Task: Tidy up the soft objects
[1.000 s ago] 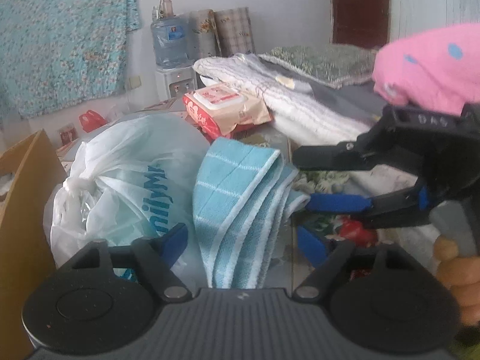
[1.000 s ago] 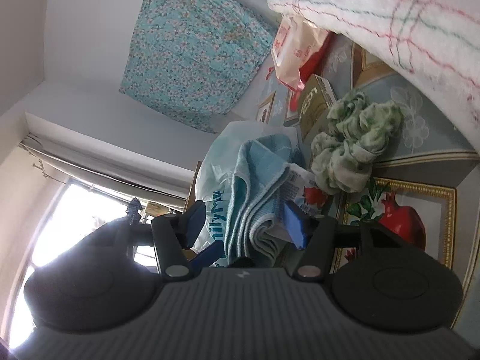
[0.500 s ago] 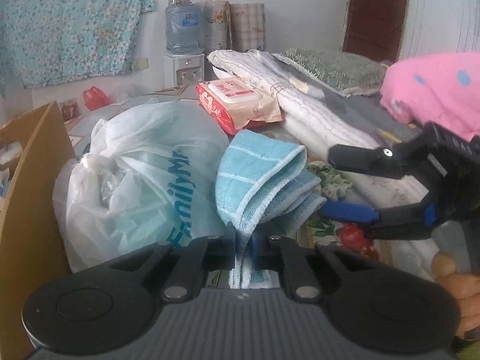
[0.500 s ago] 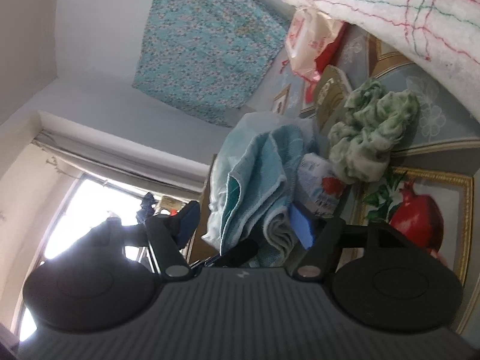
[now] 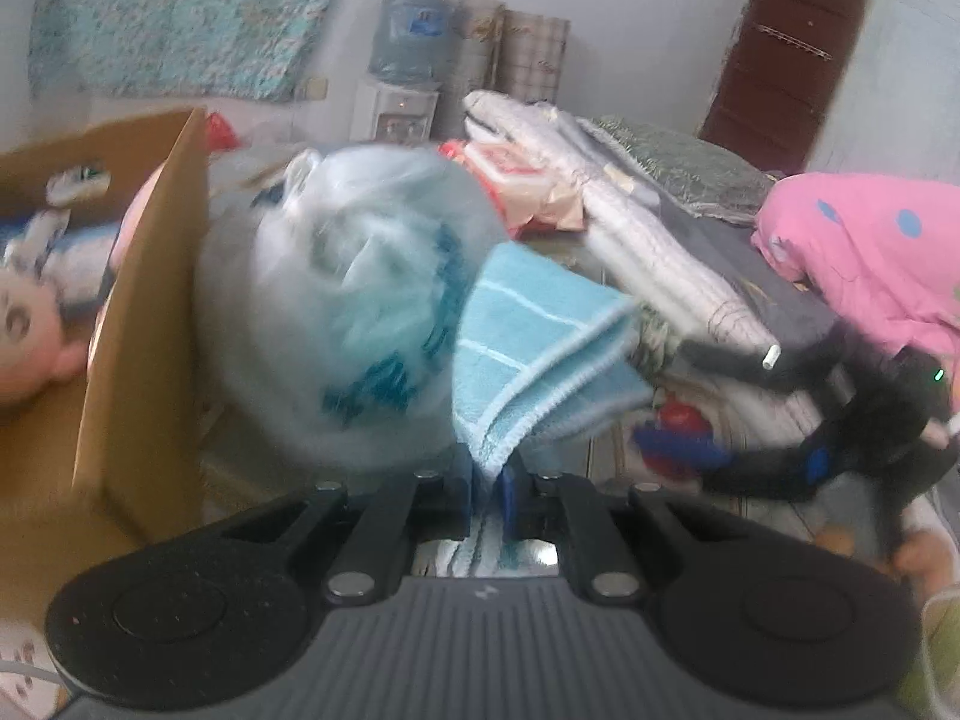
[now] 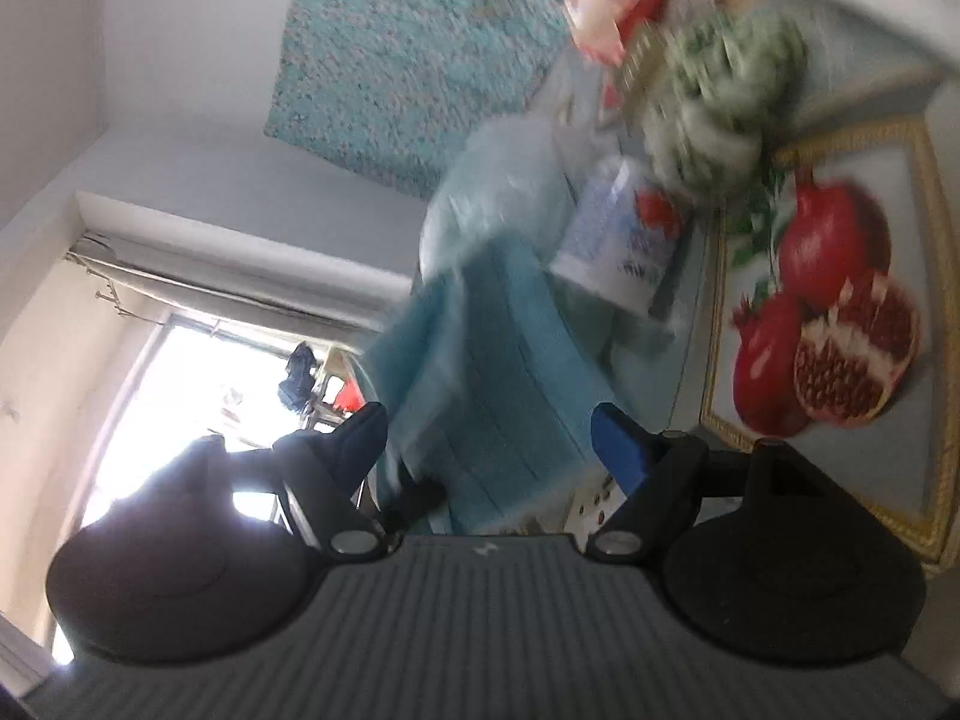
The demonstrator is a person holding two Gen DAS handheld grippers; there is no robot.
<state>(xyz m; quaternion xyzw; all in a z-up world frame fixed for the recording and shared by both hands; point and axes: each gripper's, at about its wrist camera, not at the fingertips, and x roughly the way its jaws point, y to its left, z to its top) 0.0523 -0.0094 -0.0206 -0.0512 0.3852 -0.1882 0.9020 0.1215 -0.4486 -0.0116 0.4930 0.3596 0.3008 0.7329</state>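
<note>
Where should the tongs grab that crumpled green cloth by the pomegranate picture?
Probably pinch one of the raised folds on top of the green cloth, coming from the open pomegranate-picture side. It lies bunched in a loose heap, so its ridges stick up for the right tongs to close on. The wipes packet crowds its far side.

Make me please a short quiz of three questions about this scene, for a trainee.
1. True or false: the left gripper is shut on the blue towel.
2. What stands left of the white plastic bag? A) cardboard box B) chair C) bucket
3. Fill in: the right gripper is ____, nothing pinched.

Key:
1. true
2. A, the cardboard box
3. open
</note>
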